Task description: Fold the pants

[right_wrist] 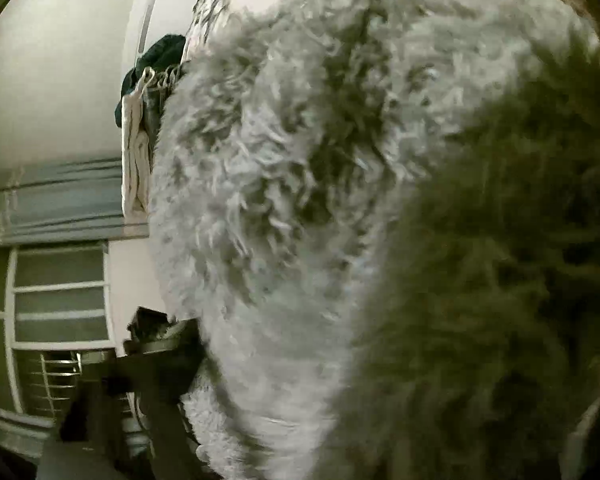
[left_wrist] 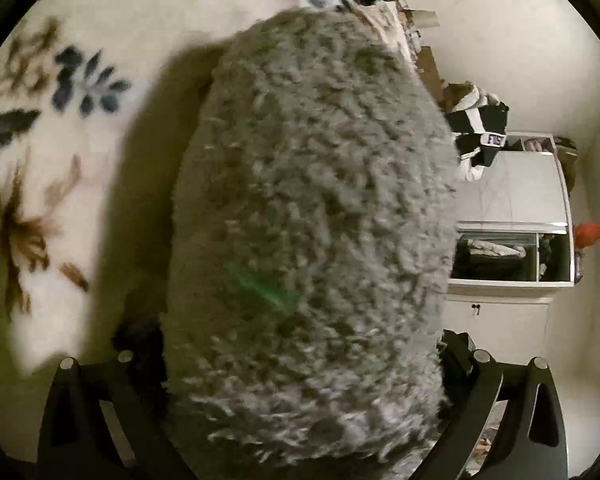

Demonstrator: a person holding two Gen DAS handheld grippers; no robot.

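Observation:
The pants [left_wrist: 316, 220] are grey fluffy fleece. In the left wrist view they fill the middle of the frame and hang over a white bedspread with blue and brown leaf prints [left_wrist: 60, 128]. My left gripper [left_wrist: 300, 432] is shut on the pants; the fabric bunches between its black fingers [left_wrist: 84, 412] and hides the fingertips. In the right wrist view the pants [right_wrist: 300, 200] cover most of the frame, shadowed on the right. My right gripper [right_wrist: 300, 420] is shut on the pants; only its left finger [right_wrist: 160, 360] shows, the other is buried in fleece.
A white wardrobe with open shelves [left_wrist: 512, 248] and hanging clothes [left_wrist: 476, 128] stand to the right in the left wrist view. In the right wrist view there are a white wall [right_wrist: 52, 80], a window with bars [right_wrist: 60, 300] and hanging clothes [right_wrist: 140, 120].

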